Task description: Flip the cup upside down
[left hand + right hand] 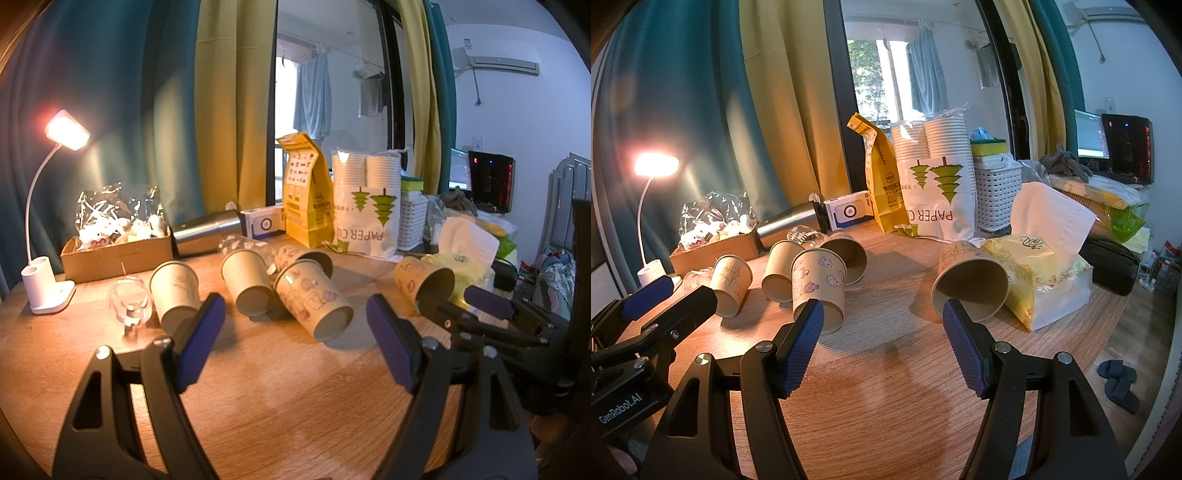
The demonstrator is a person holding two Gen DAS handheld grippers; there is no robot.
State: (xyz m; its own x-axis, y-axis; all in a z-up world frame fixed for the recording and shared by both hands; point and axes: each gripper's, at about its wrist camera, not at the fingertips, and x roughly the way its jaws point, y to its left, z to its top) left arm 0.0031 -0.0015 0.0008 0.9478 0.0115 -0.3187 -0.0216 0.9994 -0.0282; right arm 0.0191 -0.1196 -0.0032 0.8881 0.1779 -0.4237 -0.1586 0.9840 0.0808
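Several paper cups lie on their sides on the wooden table [280,387]. A cartoon-printed cup [314,304] [819,286] lies at the middle, base toward me. A separate cup [969,284] [424,282] lies on the right, its open mouth toward me, against a tissue pack. My left gripper [295,332] is open and empty, just short of the cartoon cup. My right gripper [882,328] is open and empty; its right fingertip [955,317] is just in front of the right cup's rim. The right gripper also shows at the right edge of the left wrist view [461,295].
Two more plain cups [175,288] [245,282] and a clear plastic cup [129,299] lie at left. A lit desk lamp [48,284], cardboard box [114,254], steel flask [207,232], yellow bag [306,192], paper cup pack [365,206] and tissue pack [1041,273] crowd the back.
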